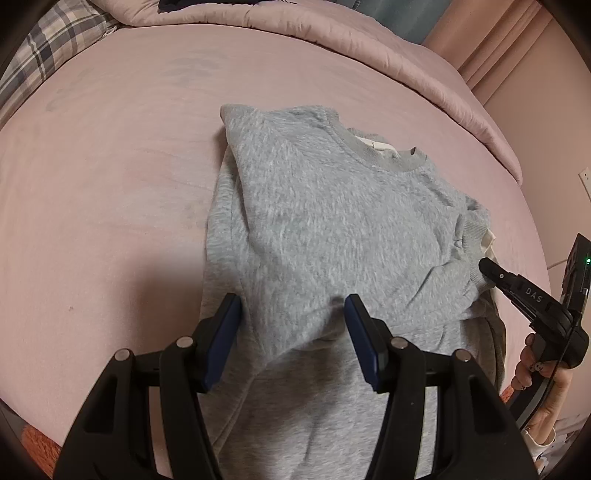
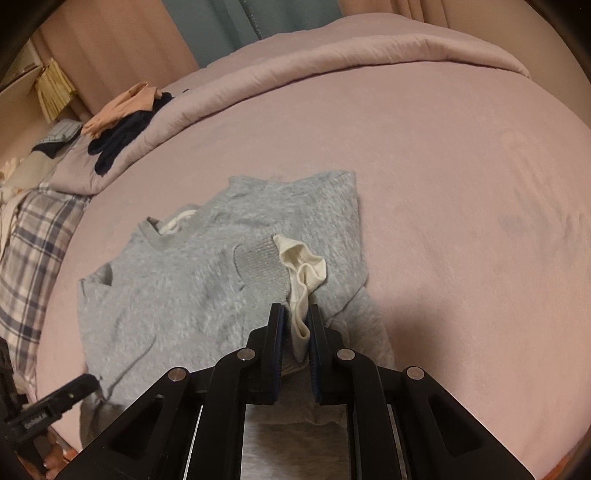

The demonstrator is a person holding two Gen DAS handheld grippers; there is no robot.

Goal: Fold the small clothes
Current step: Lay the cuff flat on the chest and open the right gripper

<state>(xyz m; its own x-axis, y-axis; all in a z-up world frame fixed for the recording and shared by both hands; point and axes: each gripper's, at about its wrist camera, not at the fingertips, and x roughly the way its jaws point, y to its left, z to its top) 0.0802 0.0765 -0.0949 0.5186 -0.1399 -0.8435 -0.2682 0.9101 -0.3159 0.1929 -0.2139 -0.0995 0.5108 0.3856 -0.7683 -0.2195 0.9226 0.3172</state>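
Looking down from the left wrist view, a grey sweatshirt (image 1: 332, 229) lies on the pink bed (image 1: 110, 184), its neckline turned toward the folded pink duvet (image 1: 332, 33) at the bed's far edge. The left gripper (image 1: 291, 314) hovers over the sweatshirt's near part with its jaws standing wide apart, fabric bulging up between them but not pinched. At the sweatshirt's right edge the right gripper (image 1: 487, 267), held by a hand (image 1: 543, 380), meets the ribbed cuff. A plaid pillow (image 1: 44, 62) sits far left of the sweatshirt.

From the right wrist view, the right gripper (image 2: 295, 310) has its jaws narrowed onto the white lining of the sweatshirt's (image 2: 177, 295) cuff (image 2: 262, 266), which is folded over the body. Dark and peach clothes (image 2: 122, 125) lie on the duvet (image 2: 332, 55) beyond the sweatshirt.
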